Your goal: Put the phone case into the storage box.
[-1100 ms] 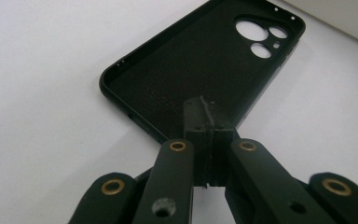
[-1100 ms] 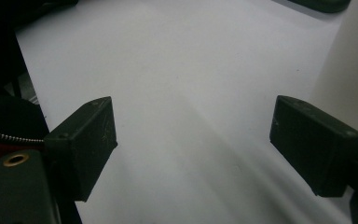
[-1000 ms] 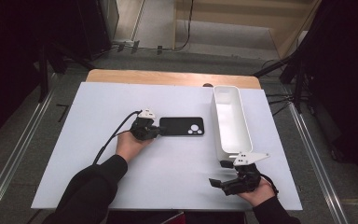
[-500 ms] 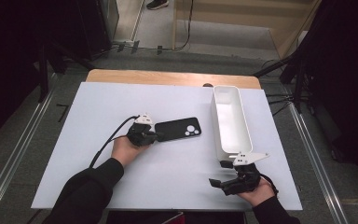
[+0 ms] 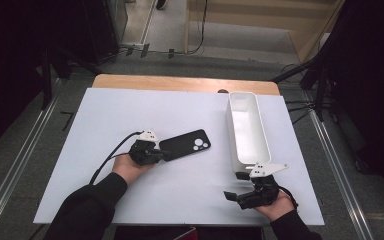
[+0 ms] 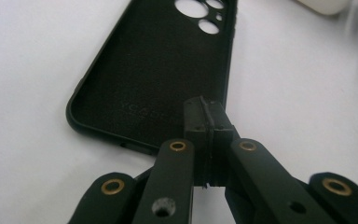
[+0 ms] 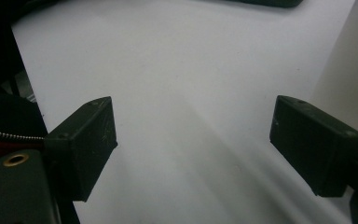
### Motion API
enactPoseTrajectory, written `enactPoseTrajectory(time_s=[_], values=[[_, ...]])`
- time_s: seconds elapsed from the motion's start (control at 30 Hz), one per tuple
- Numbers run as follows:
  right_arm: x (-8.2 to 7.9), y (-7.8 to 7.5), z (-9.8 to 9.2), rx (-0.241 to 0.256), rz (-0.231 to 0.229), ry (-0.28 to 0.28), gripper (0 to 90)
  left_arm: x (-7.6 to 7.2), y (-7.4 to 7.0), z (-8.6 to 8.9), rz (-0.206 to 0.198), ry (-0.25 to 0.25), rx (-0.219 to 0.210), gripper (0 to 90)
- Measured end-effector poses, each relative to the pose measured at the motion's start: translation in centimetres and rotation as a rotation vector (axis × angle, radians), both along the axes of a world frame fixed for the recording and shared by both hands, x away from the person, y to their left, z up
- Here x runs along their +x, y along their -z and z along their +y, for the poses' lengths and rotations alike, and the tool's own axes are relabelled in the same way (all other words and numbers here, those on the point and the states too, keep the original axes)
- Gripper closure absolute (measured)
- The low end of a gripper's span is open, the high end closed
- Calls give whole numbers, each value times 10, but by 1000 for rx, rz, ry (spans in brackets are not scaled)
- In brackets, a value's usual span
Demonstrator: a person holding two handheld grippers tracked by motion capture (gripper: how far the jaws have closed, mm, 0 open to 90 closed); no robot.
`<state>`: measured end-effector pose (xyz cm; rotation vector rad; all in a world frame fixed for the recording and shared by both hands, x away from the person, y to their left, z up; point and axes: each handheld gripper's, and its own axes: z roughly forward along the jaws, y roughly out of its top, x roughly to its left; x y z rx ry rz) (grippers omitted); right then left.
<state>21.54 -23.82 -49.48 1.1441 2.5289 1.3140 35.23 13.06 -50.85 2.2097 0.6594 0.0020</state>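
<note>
- At the far left of the high view I see my left sleeve and forearm coming in from the bottom edge, with a black cable trailing back from the gripper across the white table [image 5: 105,115]
- My left gripper [image 5: 161,155] sits left of centre on the table, pointing right; in the left gripper view [image 6: 205,140] its two black jaws are pressed together on the near edge of a black phone case [image 5: 185,144], so I am pinching that case at its bottom rim
- The phone case [image 6: 158,70] lies just right of my left gripper, near the middle of the table, with its hollow inner side facing up and its round camera cut-outs at the end farthest from the jaws; it is angled slightly, the far end higher in the high view
- To the right of the case stands a long white bin [image 5: 247,130], open at the top, running from the far edge of the table towards me, well apart from the case
- At the near right, just below the bin's closer end, my right gripper [image 5: 235,196] rests in my hand, pointing left; in the right gripper view [image 7: 193,140] its jaws stand wide apart over bare white table, gripping nothing, with the bin's pale wall [image 7: 349,74] at the right edge
</note>
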Motion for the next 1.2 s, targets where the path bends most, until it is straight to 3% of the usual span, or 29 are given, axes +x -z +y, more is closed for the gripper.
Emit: enactPoseTrajectory(time_s=[0.37,0.47,0.57,0.63,0.73,0.77,0.87,0.9,0.93,1.03,1.2], values=[[0,0,0,-4,-5,-11,131,-7,1,6,23,-2,-28,888],[1,0,0,0,-1,-4,131,-6,-1,7,23,-1,-41,772],[1,0,-1,3,-4,-5,131,-8,-9,9,-16,-4,-90,605],[1,0,-1,4,-5,-6,131,-8,-13,10,-4,-12,-134,504],[1,0,-1,7,-7,-6,131,-8,-18,13,-7,-14,-163,392],[1,0,-1,10,-5,-7,131,-10,-22,17,-7,-3,-191,382],[1,0,-1,17,5,-6,131,-14,-25,20,-31,7,-194,355],[1,0,-2,39,18,-9,131,-16,-27,21,-51,7,-193,355],[2,0,-2,40,12,-5,131,-19,-30,25,-50,13,-216,354],[2,0,-2,31,6,-3,131,-21,-33,29,-43,9,-239,297],[1,0,-2,23,1,1,131,-31,-37,36,-78,-4,-268,257]])
